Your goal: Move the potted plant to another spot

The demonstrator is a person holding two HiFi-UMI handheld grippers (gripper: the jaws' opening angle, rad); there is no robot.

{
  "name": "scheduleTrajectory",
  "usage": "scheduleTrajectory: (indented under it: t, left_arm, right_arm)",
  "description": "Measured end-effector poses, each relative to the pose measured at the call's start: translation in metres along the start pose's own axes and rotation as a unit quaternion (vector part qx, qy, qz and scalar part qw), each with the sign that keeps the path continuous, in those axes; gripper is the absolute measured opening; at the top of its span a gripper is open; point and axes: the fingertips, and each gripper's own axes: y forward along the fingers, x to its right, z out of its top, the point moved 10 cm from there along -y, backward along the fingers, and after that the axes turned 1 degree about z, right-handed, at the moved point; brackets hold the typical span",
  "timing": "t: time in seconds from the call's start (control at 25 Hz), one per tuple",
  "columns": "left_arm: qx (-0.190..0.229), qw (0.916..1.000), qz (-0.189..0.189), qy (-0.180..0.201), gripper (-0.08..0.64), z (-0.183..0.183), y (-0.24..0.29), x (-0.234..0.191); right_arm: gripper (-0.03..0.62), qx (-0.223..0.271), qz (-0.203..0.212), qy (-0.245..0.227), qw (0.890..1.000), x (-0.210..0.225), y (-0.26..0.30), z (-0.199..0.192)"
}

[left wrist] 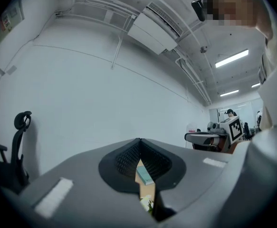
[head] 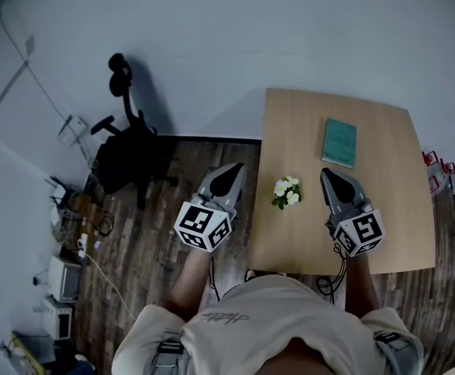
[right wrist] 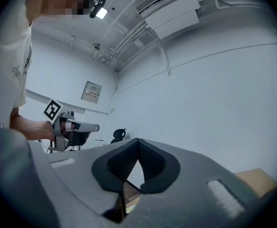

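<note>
Shoulders (head: 266,319), head view: the person's light shirt fills the near edge, with both arms held forward.
Head view, left gripper (head: 231,170): it shows over the wooden floor (head: 157,233), just left of the table (head: 391,209); its fingers come to a closed point with nothing in them.
Head view, right gripper (head: 330,175): it shows over the tabletop; its fingers are pressed together and empty.
Head view, potted plant (head: 286,191): it stands on the near left part of the table, between the two grippers and touched by neither. White flowers hide the pot from above.
Head view, book (head: 339,142): teal, lying flat, farther off and right of the plant.
Head view, office chair (head: 126,158): black, far left by the wall.
Left gripper view: the jaws meet at the tips, pointing level at a bare wall. The book and white petals show low in the gap beneath them.
Right gripper view: the jaws are shut tight on nothing, aimed level at the wall.
Step in hand: the scene fits either a plant waiting to be picked up or one just set down and released.
Next move: not settled here. Any grasp on the pot would need the jaws parted and brought lower.
</note>
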Motion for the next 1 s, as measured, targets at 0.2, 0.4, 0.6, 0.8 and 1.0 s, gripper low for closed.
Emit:
scheduleTrajectory:
  t: [0.2, 0.4, 0.6, 0.8, 1.0]
  left_arm:
    - [-0.003, 0.9998, 0.013, -0.013, 0.017, -0.007, -0.008, 0.0]
    - [-0.002, 0.9999, 0.015, -0.006, 0.017, -0.006, -0.01, 0.003]
    - [-0.007, 0.9999, 0.014, 0.001, 0.017, -0.009, -0.013, 0.008]
    - [-0.009, 0.9998, 0.011, 0.011, 0.017, -0.013, -0.012, 0.014]
    - [-0.025, 0.9978, 0.02, 0.059, 0.017, -0.017, -0.011, 0.023]
  right_arm:
    - [0.002, -0.002, 0.003, 0.018, 1.0, -0.004, -0.004, -0.005]
    - [0.002, -0.01, 0.007, 0.009, 1.0, -0.009, -0.008, -0.005]
    - [0.002, -0.015, -0.001, -0.003, 1.0, -0.015, -0.014, -0.005]
    - [0.002, -0.022, -0.011, 0.005, 1.0, -0.013, -0.022, -0.01]
    - [0.002, -0.026, -0.019, -0.008, 0.999, -0.016, -0.033, -0.007]
